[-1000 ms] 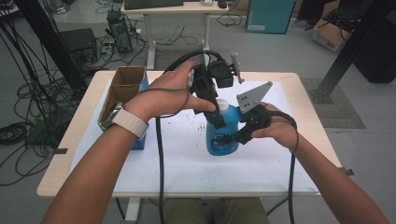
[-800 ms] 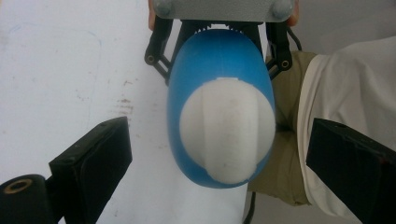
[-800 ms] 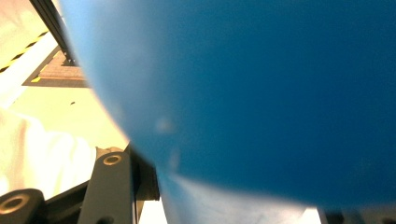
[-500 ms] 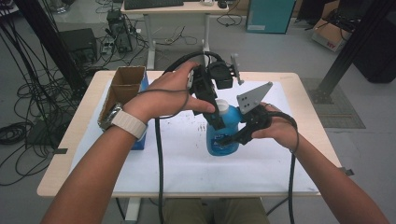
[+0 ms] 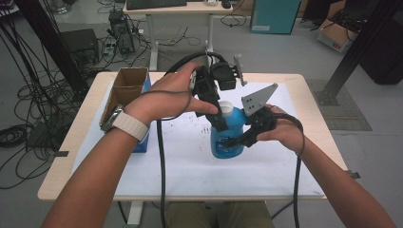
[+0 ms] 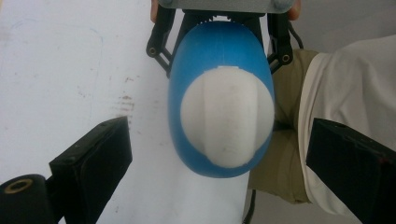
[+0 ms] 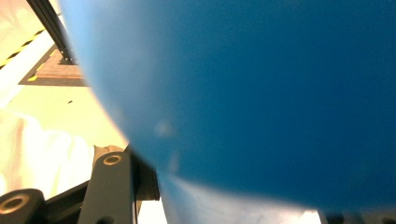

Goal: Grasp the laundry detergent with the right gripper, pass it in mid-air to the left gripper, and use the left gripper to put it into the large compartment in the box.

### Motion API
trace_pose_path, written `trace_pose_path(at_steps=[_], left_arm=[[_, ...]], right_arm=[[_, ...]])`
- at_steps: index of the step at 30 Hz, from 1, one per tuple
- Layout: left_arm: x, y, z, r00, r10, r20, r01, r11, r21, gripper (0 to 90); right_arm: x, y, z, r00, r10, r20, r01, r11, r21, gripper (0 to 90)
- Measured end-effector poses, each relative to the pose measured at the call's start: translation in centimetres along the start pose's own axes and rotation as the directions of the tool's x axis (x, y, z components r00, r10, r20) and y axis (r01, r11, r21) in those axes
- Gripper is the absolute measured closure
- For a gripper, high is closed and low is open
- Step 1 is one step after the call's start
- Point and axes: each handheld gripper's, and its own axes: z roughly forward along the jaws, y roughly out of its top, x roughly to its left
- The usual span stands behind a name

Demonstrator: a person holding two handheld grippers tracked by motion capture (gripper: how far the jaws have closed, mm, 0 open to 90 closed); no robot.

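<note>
A blue bottle (image 5: 228, 142) with a white cap (image 5: 226, 108) stands upright on the white sheet (image 5: 190, 161) in the middle of the table. My right gripper (image 5: 240, 137) comes in from the right and is shut on the bottle's body; the blue wall (image 7: 243, 93) sits close against its jaws. My left gripper (image 5: 222, 116) points down over the cap. In the left gripper view the cap (image 6: 226, 116) lies between its black jaws, which stand wide apart on either side without touching it, so my left gripper (image 6: 222, 144) is open.
An open cardboard box (image 5: 126, 90) stands at the table's left edge, with a blue object (image 5: 141, 142) next to it. Cables trail from both grippers toward the front edge. Desks, cables and a black frame stand on the floor beyond the table.
</note>
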Motion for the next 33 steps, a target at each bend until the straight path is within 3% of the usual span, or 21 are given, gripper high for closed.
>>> trace_pose_path(at_steps=[33], left_arm=[[-0.12, 0.05, 0.05, 1.0000, 0.001, -0.003, -0.001, 0.9998, 0.018, 7.3]], right_arm=[[0.08, -0.11, -0.09, 1.0000, 0.008, -0.001, -0.008, 1.000, -0.007, 43.4]])
